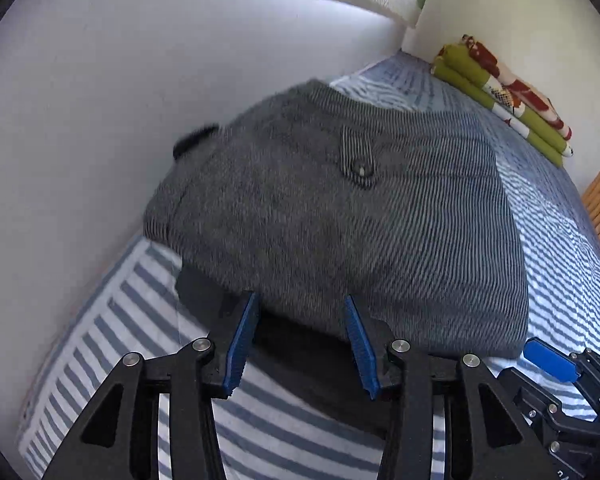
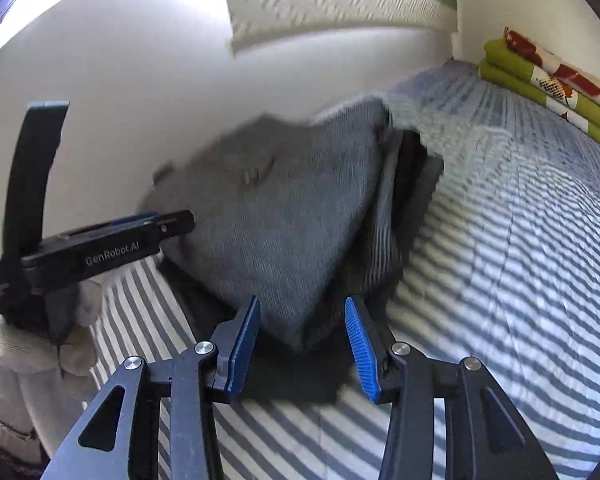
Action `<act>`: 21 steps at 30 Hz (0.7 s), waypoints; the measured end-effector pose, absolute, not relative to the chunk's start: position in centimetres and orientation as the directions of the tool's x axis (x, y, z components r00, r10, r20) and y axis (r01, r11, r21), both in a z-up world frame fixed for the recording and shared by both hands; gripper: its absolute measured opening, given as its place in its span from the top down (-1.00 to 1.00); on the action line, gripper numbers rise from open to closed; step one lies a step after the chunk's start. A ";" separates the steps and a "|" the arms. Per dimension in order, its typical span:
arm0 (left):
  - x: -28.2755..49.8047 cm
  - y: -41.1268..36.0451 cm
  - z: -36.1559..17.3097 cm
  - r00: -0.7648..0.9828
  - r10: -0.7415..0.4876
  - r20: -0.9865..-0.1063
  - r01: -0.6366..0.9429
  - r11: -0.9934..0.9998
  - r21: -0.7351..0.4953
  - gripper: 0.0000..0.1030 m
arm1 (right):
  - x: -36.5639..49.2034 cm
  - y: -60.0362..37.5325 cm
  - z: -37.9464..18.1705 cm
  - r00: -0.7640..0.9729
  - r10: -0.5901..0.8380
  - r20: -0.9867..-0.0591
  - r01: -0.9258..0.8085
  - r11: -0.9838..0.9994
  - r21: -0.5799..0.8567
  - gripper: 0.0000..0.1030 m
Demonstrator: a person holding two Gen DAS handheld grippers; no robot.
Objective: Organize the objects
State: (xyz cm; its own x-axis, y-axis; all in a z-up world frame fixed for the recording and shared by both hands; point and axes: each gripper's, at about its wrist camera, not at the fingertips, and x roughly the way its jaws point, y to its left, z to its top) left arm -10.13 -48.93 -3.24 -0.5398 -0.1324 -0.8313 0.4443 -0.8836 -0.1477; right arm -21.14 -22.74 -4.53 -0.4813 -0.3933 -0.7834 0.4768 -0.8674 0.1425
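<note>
Folded grey garment [image 1: 340, 216], fine dark-and-pale stripe weave, small buttoned pocket flap on its upper face. Lies on the bed [image 1: 560, 248], close against the white wall, atop a darker folded piece [image 2: 416, 184] that shows at its edges. Bed cover blue-and-white striped. Folded green blanket [image 1: 504, 96] with red and white pattern well apart at the far end.

Left tool [image 1: 302, 344]: blue pads apart, nothing pressed between them, at the garment's near edge. Right tool [image 2: 302, 346]: likewise parted, garment corner just between the pads, not clamped. No containers seen.
</note>
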 end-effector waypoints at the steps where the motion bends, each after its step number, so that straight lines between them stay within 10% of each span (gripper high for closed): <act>1: -9.8 -48.4 -4.0 -0.526 -0.123 -0.841 0.451 -0.879 -0.153 0.06 | -20.6 -22.4 -5.2 -0.467 -0.364 -0.806 0.470 -0.874 0.122 0.21; 21: 12.2 -16.1 9.7 -0.717 -0.122 -0.686 0.231 -0.971 -0.069 -0.04 | 4.1 -1.2 3.9 -0.555 -0.340 -0.759 0.389 -0.913 0.125 0.20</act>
